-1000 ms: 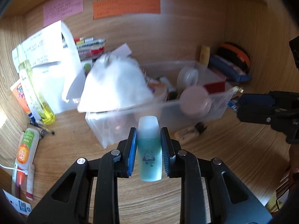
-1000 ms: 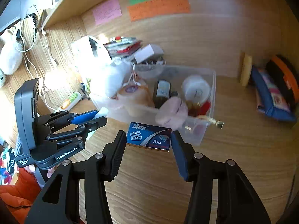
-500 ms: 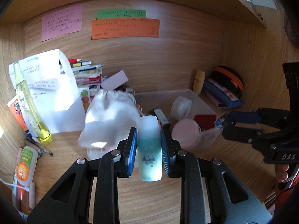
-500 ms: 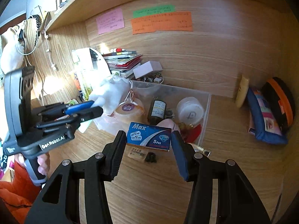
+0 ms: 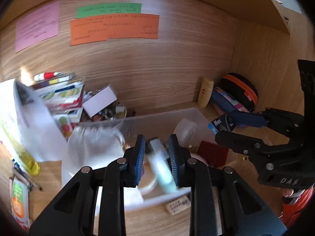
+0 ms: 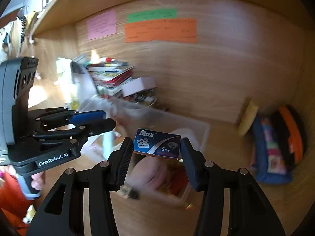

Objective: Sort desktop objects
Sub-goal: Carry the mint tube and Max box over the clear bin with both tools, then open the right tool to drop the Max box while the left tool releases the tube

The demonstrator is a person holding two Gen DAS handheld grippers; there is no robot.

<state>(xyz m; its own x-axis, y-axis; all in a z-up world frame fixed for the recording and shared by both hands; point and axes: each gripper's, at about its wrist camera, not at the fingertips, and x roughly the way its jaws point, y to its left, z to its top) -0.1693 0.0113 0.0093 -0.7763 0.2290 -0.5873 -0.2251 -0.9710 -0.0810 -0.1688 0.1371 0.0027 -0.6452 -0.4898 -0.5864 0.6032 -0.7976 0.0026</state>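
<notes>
Left gripper [image 5: 157, 153]: its 2 blue-padded fingers [image 5: 140, 153] stand apart, and a pale green bottle [image 5: 163, 172] sits tilted between them, blurred. The bottle's upper end leans toward the left finger, its lower end toward the right one. Whether the pads touch it cannot be told; the gap looks wider than the bottle. Both are over the clear plastic bin [image 5: 171, 116].

Right gripper [image 6: 155, 153]: clenched on a blue "Max" razor-blade box [image 6: 157, 144], held flat between the 2 fingers, print readable ("5 Pcs"). From the left wrist view the same box [image 5: 220, 124] is over the bin's far right corner, with the right gripper [image 5: 226, 127] reaching in from the right.

In the bin: a white cloth bag [image 5: 94, 151] at the left end, a white tape roll [image 5: 186, 130], a dark red item [image 5: 213, 153], and a pink round lid [image 6: 151, 174] just under the razor box. All blurred.

Around the bin: a small tan labelled block [image 5: 178, 205] on the desk just in front of it; a stack of books [image 5: 59, 92] and a white card box [image 5: 99, 100] behind; a yellow spray bottle [image 5: 25, 157] and an orange-labelled tube [image 5: 18, 200] at the left. At the back right, a yellow bottle [image 5: 205, 92] stands against the wall beside an orange-and-black case [image 5: 241, 90] and a blue pouch [image 6: 269, 151].

On the back wall: 1 pink note [image 5: 37, 26], 1 green note [image 5: 108, 9], 1 orange note [image 5: 114, 28].
</notes>
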